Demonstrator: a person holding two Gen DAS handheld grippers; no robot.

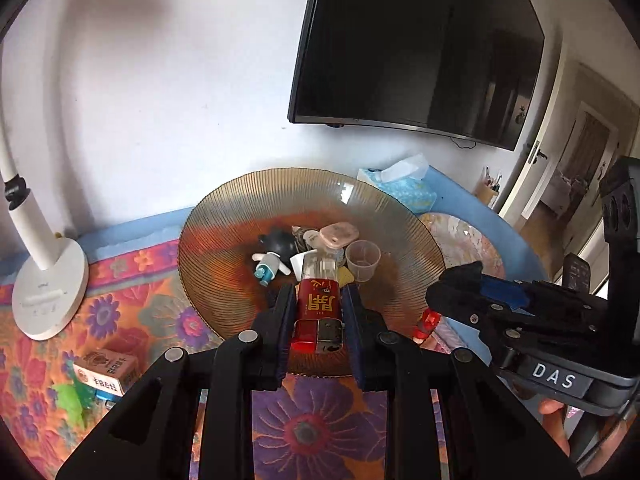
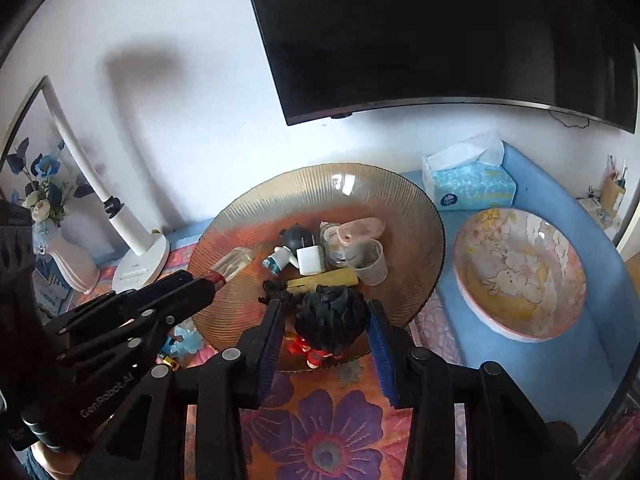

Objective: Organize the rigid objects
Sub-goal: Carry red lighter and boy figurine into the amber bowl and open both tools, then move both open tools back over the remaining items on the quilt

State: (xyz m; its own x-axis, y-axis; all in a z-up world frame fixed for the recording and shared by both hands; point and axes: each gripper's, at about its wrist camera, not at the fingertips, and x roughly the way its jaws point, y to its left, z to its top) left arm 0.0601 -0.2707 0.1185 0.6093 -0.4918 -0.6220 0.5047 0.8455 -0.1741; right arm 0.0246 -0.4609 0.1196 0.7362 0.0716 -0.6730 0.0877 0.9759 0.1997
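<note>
Dark TV [image 2: 440, 36] on white wall, screen off. White desk lamp [image 1: 48, 292] at left, round base on the floral cloth [image 1: 312, 432], which covers the tabletop. Vase [image 2: 72, 260] with blue and white flowers just left of lamp. Blue tissue box [image 2: 468, 188] at back on blue mat [image 2: 560, 344], a sheet sticking up. Pen holder [image 2: 612, 194] far right by wall. Open door [image 1: 532, 176] at right edge, room beyond it blurred.
</note>
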